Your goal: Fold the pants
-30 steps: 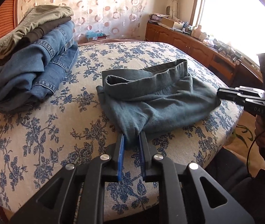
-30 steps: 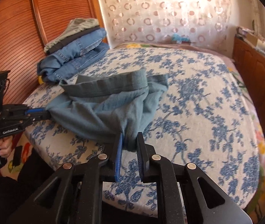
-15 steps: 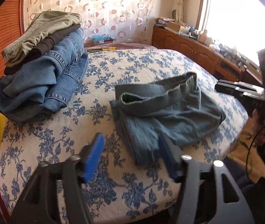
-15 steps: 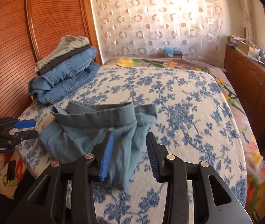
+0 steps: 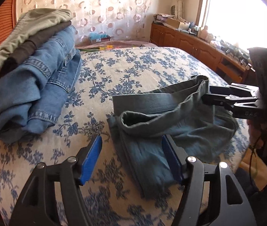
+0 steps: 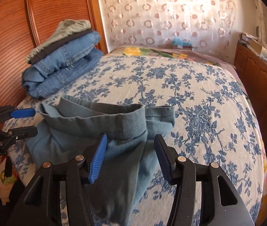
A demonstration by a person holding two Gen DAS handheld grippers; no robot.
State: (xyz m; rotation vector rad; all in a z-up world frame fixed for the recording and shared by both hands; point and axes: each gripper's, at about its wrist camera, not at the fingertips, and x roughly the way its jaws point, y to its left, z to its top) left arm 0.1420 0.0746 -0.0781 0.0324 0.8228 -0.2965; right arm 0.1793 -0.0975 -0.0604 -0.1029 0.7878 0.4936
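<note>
Teal pants (image 5: 173,124) lay folded small near the front edge of the floral bedspread (image 5: 133,71), waistband on top. Just let go by the left gripper (image 5: 131,156) and right gripper (image 6: 130,156): both sets of jaws newly spread, cloth loose between, unpinched. Fold apparently finished; stack of folded jeans (image 6: 61,71) beyond, by the headboard.

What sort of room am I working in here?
Most likely a home bedroom: a bed with a blue floral cover, a stack of folded jeans and trousers by the wooden headboard, and a curtained window over low cabinets.
</note>
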